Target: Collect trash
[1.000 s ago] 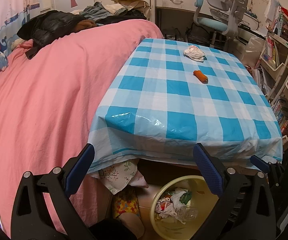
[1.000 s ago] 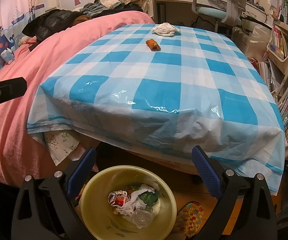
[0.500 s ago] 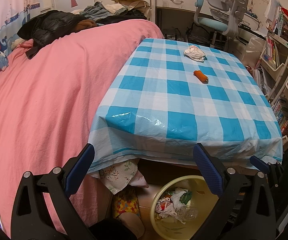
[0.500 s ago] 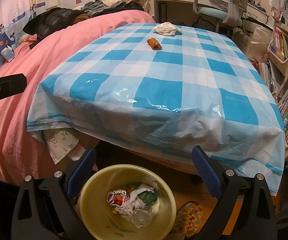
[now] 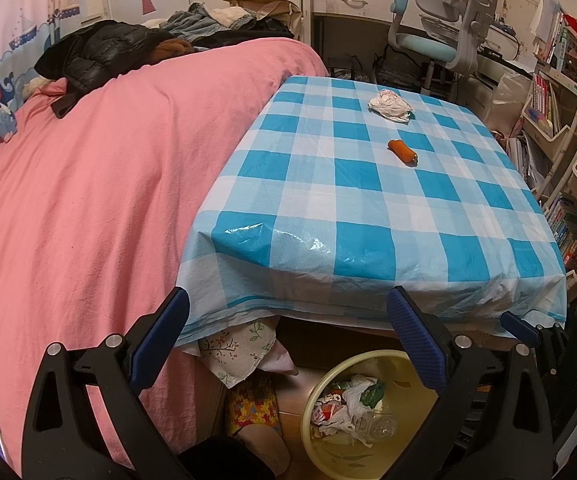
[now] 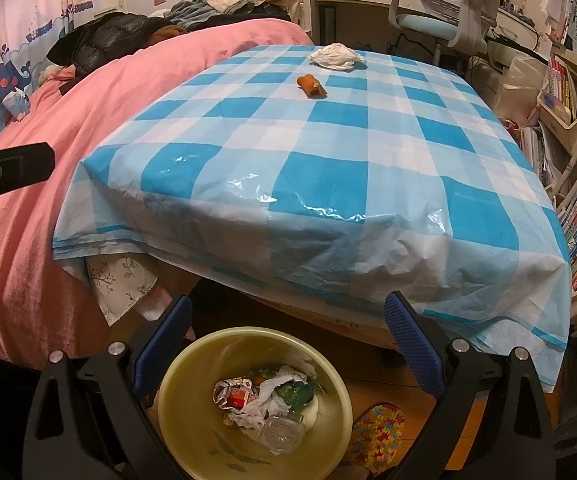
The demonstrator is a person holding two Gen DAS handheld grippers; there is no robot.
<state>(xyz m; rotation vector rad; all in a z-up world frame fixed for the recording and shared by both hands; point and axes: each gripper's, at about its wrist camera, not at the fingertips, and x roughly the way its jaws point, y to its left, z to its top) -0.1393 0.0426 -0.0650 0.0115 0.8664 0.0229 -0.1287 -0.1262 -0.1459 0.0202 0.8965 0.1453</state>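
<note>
Trash remains at the far end of the table: a crumpled white paper wad (image 5: 390, 105) and, just nearer and apart from it, a small orange stub (image 5: 402, 151) that looks like a carrot piece. Both lie on the blue-and-white checked plastic tablecloth (image 5: 352, 216), whose near edge hangs over the table front.

On the floor below that near edge stands a yellow-green round bin (image 6: 248, 404), holding crumpled wrappers, white plastic, a green scrap and a clear plastic bottle (image 6: 280, 434). The left view shows the same bin (image 5: 368, 416) at the lower right.

Left gripper (image 5: 288, 340) has its blue-padded fingers spread wide with nothing between them, hovering in front of the table's near-left corner. Right gripper (image 6: 288, 344) is likewise wide and empty, directly over the bin. Its blue fingertip shows at the right edge of the left view.

Left of the table lies a bed with a pink cover (image 5: 88, 184), with dark clothes (image 5: 100, 52) heaped at its far end. A colourful patterned slipper (image 6: 376, 432) sits on the floor right of the bin. Far behind stand a grey-and-blue desk chair (image 5: 444, 28) and, at right, bookshelves (image 5: 568, 184).
</note>
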